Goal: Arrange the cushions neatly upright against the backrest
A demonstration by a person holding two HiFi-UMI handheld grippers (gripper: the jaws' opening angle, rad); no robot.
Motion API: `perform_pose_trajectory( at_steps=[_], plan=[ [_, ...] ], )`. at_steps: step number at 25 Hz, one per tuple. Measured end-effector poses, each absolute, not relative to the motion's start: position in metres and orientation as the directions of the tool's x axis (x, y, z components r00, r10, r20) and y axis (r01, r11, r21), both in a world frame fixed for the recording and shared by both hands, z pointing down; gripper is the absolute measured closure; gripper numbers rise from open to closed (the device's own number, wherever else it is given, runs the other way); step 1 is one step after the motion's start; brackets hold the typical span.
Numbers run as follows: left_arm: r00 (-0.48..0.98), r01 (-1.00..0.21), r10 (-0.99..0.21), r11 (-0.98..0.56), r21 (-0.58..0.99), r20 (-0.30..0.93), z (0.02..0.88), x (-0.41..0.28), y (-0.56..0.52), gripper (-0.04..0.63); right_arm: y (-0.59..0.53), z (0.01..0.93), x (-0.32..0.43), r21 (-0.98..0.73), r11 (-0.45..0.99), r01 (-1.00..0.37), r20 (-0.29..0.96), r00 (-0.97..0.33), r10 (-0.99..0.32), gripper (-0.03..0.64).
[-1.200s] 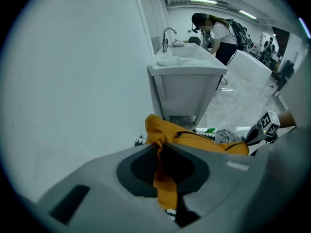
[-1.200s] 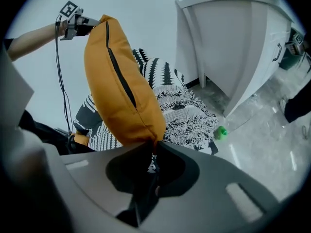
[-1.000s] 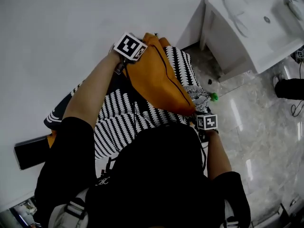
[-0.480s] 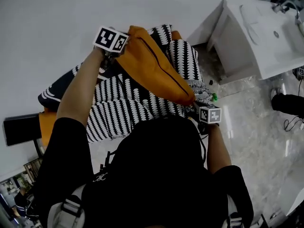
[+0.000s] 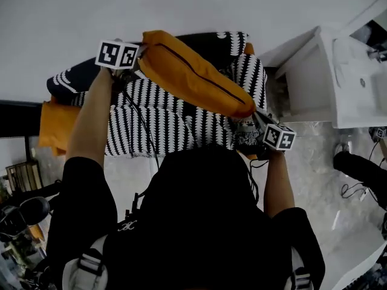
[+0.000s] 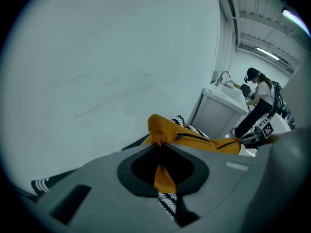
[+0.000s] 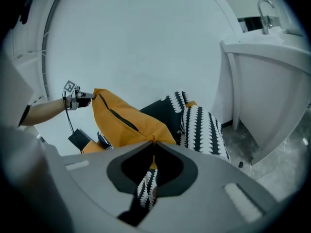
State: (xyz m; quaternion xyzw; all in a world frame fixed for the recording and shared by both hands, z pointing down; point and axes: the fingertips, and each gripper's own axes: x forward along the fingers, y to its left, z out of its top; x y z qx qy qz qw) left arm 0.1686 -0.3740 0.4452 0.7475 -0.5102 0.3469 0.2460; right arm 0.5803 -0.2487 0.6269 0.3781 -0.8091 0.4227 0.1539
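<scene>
Several striped cushions (image 5: 163,125) lie beneath the held orange cushion (image 5: 193,80).

Two orange cushions (image 5: 193,80), at least three zigzag-patterned cushions (image 5: 160,122), and two claws (image 5: 141,52).

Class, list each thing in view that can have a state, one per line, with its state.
orange cushion, lifted, held stretched by two corners.
left gripper, shut on one corner of it.
right gripper, shut on the opposite corner.
striped cushions, lying below, not held.
</scene>
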Motion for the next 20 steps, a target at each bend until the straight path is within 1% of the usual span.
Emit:
perform_pose_trajectory(
  at_steps=[4, 10, 17, 20],
  plan=[
    [0.206, -0.97, -0.625, -0.234, 0.07, 0.753, 0.453, 0.118, -0.335, 0.569, -0.286, 0.598, 0.562, -0.561, 0.408, -0.72, 0.524, -0.691, -0.498, 0.594],
    [0.151, -0.988, -0.616, -0.088, 0.123, 0.773, 0.487, 0.063, -0.286, 0.569, -0.348, 0.564, 0.52, -0.502, 0.507, -0.7, 0.527, -0.713, -0.462, 0.594],
    [0.117, -0.982, -0.603, 0.049, 0.183, 0.789, 0.535, 0.034, -0.259, 0.569, -0.402, 0.539, 0.475, -0.468, 0.568, -0.677, 0.532, -0.729, -0.431, 0.594],
    [0.099, -0.971, -0.594, 0.117, 0.207, 0.798, 0.553, 0.019, -0.251, 0.569, -0.42, 0.535, 0.45, -0.447, 0.611, -0.653, 0.548, -0.74, -0.389, 0.594]
  ],
)
